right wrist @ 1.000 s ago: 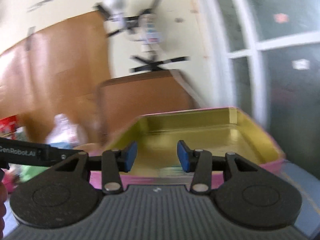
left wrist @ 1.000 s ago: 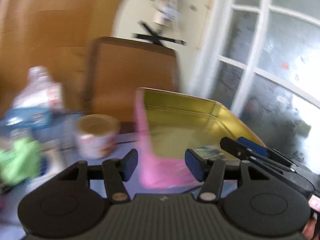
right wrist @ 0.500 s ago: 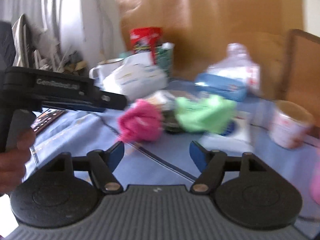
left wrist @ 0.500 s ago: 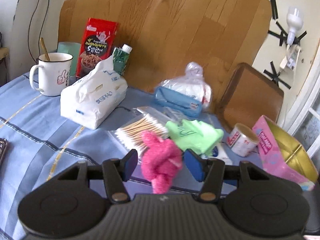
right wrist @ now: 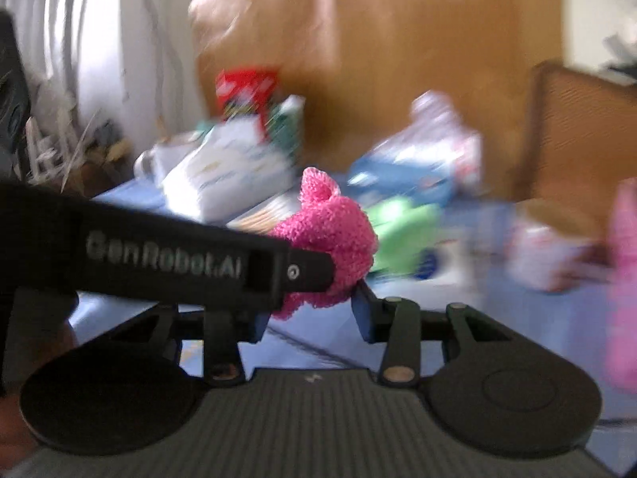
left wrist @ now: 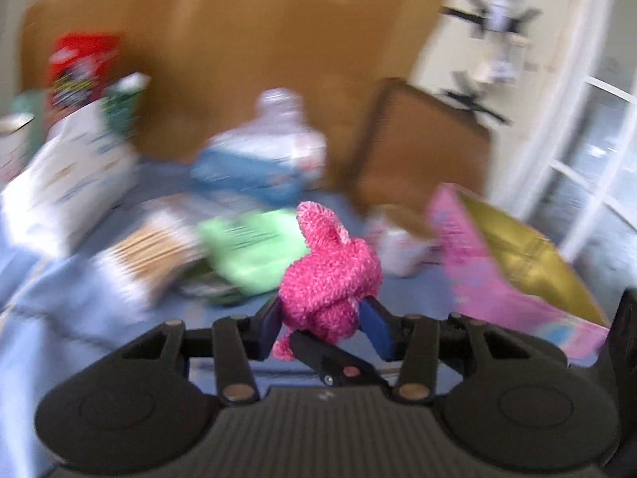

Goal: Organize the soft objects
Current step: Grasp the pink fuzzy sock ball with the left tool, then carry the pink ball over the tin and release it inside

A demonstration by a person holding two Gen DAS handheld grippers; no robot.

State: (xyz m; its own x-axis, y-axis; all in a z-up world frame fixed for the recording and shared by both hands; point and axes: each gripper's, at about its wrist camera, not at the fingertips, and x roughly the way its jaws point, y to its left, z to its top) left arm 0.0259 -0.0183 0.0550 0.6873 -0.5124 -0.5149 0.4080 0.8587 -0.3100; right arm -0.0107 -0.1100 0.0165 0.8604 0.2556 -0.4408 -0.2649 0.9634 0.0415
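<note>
Right now both my grippers meet on the same pink knitted bundle [left wrist: 330, 275], which sits lifted above the blue-clothed bench [left wrist: 59, 302]. My left gripper [left wrist: 324, 326] has the fuzzy lump between its blue pads, and its fingers [left wrist: 376, 328] are closing in on it; the yarn bulges up and forward past the tips, with a small tail hanging down by the left pad. My right gripper [right wrist: 310, 314] comes in from the other side, and its fingers [right wrist: 360, 312] are also closing, the lower part of the bundle resting between them. Whether the right pads already press the wool I cannot tell, since the black arm of the left gripper crosses in front of them and hides the near pad.

Just beyond my left fingertips, slightly to the left, lies a light green cloth [left wrist: 247, 251]. Further left of it sits a clear packet of cotton swabs [left wrist: 155, 247], and behind that a white tissue pack [left wrist: 67, 183]. Straight ahead, past the green cloth, rests a blue and clear plastic package [left wrist: 262, 159]. To the right of my left fingers stands a small white cup [left wrist: 402, 247], and beside it, further right, the pink tin with a gold inside [left wrist: 513, 271], open and well apart from the bundle. Everything beyond the fingers is blurred.
</note>
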